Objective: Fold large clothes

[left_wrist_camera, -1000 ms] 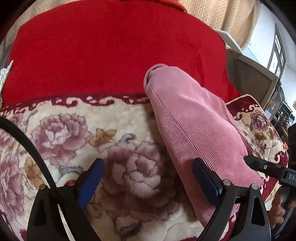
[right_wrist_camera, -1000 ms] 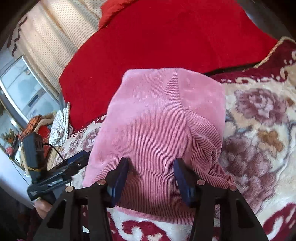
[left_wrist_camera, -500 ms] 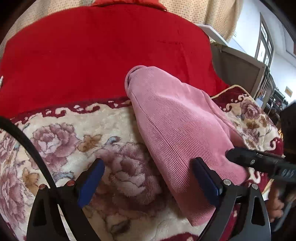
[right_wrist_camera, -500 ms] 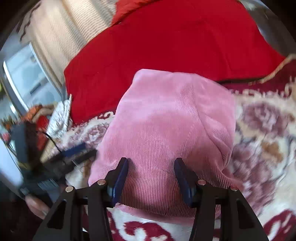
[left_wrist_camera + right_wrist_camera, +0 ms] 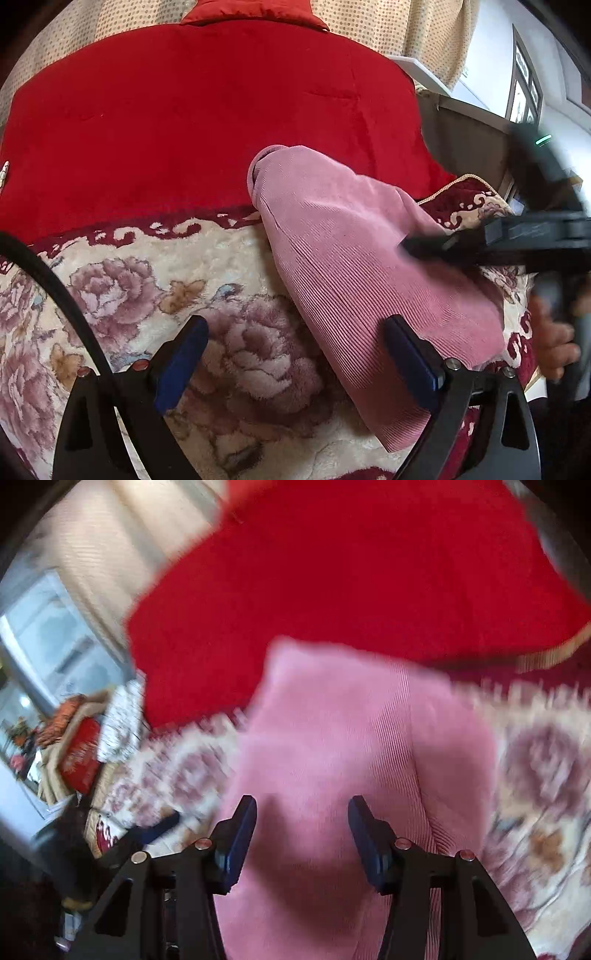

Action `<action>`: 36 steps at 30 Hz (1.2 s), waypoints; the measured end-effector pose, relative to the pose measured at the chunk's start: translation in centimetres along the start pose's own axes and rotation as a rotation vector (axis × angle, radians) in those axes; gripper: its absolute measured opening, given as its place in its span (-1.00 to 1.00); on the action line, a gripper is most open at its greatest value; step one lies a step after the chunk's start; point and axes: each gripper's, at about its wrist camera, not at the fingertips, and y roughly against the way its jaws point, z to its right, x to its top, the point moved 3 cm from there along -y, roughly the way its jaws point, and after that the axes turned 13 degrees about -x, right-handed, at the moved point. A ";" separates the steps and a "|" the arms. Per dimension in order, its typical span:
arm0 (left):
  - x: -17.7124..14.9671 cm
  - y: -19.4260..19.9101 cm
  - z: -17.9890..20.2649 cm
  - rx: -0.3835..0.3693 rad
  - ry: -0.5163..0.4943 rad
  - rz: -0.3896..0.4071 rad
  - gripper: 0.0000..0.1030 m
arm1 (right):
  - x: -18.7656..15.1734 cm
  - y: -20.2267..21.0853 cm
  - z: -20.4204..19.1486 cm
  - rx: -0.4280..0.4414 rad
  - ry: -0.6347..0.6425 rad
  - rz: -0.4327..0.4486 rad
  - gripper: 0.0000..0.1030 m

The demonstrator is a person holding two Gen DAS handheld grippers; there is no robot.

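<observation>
A pink corduroy garment (image 5: 354, 266) lies folded into a long bundle on a floral plush blanket (image 5: 122, 291); it also shows in the right wrist view (image 5: 332, 738), which is motion-blurred. My left gripper (image 5: 295, 350) is open and empty, with its right finger over the garment's near edge and its left finger over the blanket. My right gripper (image 5: 301, 823) is open and empty, just above the garment's near end. The right gripper's body shows in the left wrist view (image 5: 517, 240), above the garment's right side.
A red blanket (image 5: 207, 122) covers the bed behind the garment. A dotted beige curtain (image 5: 406, 29) hangs at the back. A grey box edge (image 5: 465, 140) stands at the right. Clutter and a window (image 5: 55, 646) lie to the left.
The right gripper has lifted and swung over the garment, blurring its view. The left gripper's view has tilted back a little. Both stay open.
</observation>
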 end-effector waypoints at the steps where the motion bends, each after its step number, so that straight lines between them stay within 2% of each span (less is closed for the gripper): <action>1: 0.0 -0.1 0.0 0.004 -0.005 -0.003 0.86 | -0.1 -1.3 0.5 0.024 -0.035 -0.032 0.10; 4: 0.0 0.1 0.2 -0.003 -0.012 0.002 0.87 | -0.8 -1.6 2.0 0.109 -0.114 0.015 0.10; 8: 0.0 0.2 0.2 0.010 -0.024 0.007 0.87 | -1.9 0.5 1.8 0.097 -0.089 0.075 0.10; 13: -0.1 0.2 0.0 0.001 -0.005 0.008 0.87 | -3.2 4.0 1.5 0.154 -0.087 0.171 0.12; 15: -0.1 0.2 0.1 0.000 -0.006 0.008 0.87 | -4.0 4.2 1.3 0.126 -0.067 0.179 0.12; 19: -0.2 -0.1 0.2 0.005 -0.011 0.008 0.87 | -4.9 1.9 1.7 0.097 -0.067 0.114 0.11; 22: -0.2 0.0 0.2 0.007 -0.013 0.010 0.87 | -4.6 2.5 1.6 0.090 -0.057 0.135 0.11; 25: -0.2 0.1 0.1 0.003 -0.003 0.007 0.87 | -4.3 3.5 2.1 0.093 -0.074 0.170 0.11; 30: -0.2 0.1 0.2 0.010 -0.007 0.008 0.87 | -3.8 6.2 2.7 0.014 -0.089 0.318 0.11; 32: -0.2 0.1 0.3 0.010 -0.009 0.009 0.87 | -3.7 5.2 3.3 -0.035 -0.100 0.296 0.11; 33: -0.2 0.1 0.3 0.007 -0.009 0.007 0.87 | -3.9 3.4 3.4 -0.083 -0.081 0.231 0.11; 34: -0.3 0.0 0.3 0.009 -0.011 0.001 0.87 | -4.1 2.3 3.4 -0.095 -0.066 0.186 0.11; 35: -0.3 0.0 0.3 0.014 -0.013 0.006 0.87 | -4.4 1.5 3.3 -0.104 -0.064 0.174 0.11; 36: -0.3 0.0 0.2 0.017 -0.016 0.007 0.87 | -4.6 1.6 3.1 -0.115 -0.061 0.202 0.11</action>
